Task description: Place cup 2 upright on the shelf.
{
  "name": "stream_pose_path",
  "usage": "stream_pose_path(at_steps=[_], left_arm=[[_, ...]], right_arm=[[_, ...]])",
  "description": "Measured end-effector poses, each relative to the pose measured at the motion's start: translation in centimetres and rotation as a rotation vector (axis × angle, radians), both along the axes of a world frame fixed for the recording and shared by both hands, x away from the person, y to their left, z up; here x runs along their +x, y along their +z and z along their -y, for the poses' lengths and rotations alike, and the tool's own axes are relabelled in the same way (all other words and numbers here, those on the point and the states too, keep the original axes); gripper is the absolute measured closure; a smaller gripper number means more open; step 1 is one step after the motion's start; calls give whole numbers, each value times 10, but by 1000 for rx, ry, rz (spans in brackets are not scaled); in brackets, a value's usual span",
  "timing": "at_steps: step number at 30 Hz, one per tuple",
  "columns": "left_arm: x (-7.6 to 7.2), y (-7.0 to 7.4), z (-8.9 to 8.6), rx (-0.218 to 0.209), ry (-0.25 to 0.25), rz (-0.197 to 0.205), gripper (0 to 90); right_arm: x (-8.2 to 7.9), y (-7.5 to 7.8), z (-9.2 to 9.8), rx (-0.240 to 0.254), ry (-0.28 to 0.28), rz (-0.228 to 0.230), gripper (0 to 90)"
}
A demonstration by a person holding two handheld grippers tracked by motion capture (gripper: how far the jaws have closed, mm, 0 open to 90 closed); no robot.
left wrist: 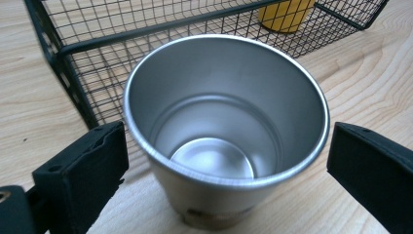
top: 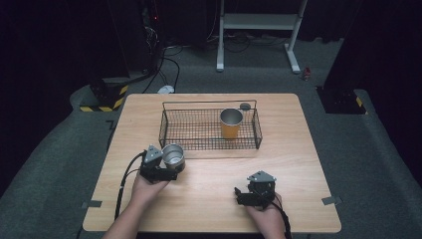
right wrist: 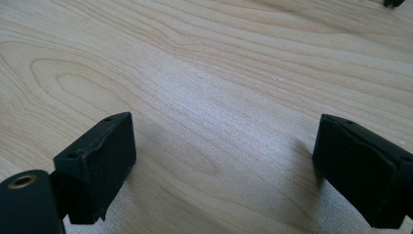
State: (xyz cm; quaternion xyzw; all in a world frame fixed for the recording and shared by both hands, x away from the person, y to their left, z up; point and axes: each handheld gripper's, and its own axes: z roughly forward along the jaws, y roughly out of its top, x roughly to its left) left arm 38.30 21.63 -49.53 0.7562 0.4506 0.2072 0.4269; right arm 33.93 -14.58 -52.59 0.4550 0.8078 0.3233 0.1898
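Note:
A silver metal cup (top: pixel 173 155) (left wrist: pixel 224 122) stands upright and empty on the wooden table (top: pixel 209 204), just in front of a black wire basket (top: pixel 161 130) (left wrist: pixel 73 48). My left gripper (top: pixel 171 168) (left wrist: pixel 226 146) is open, one jaw on each side of the cup near its rim, pads close to it but not pressing. An orange cup with a metal inside (top: pixel 231 124) (left wrist: pixel 285 14) stands upright in the basket's right half. My right gripper (top: pixel 240 195) (right wrist: pixel 224 146) rests low over bare table at the front right, open with nothing between its fingers.
A small dark round object (top: pixel 245 106) lies behind the basket's back right corner. Tape tabs mark the table's front corners (top: pixel 92 203). Cables trail from both grippers toward the front edge. Beyond the table are a white stand (top: pixel 259 22) and floor cables.

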Motion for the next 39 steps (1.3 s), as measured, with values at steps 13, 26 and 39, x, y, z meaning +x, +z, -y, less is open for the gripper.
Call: stream_pose_path(at_steps=[13, 26, 39], left_arm=[[8, -5, 6, 15, 17, 11, 12], [8, -5, 7, 7, 29, 34, 41], [4, -4, 7, 11, 29, 77, 148]], right_arm=[[0, 0, 0, 0, 0, 0, 86], [0, 0, 0, 0, 0, 0, 86], [0, 0, 0, 0, 0, 0, 86]])
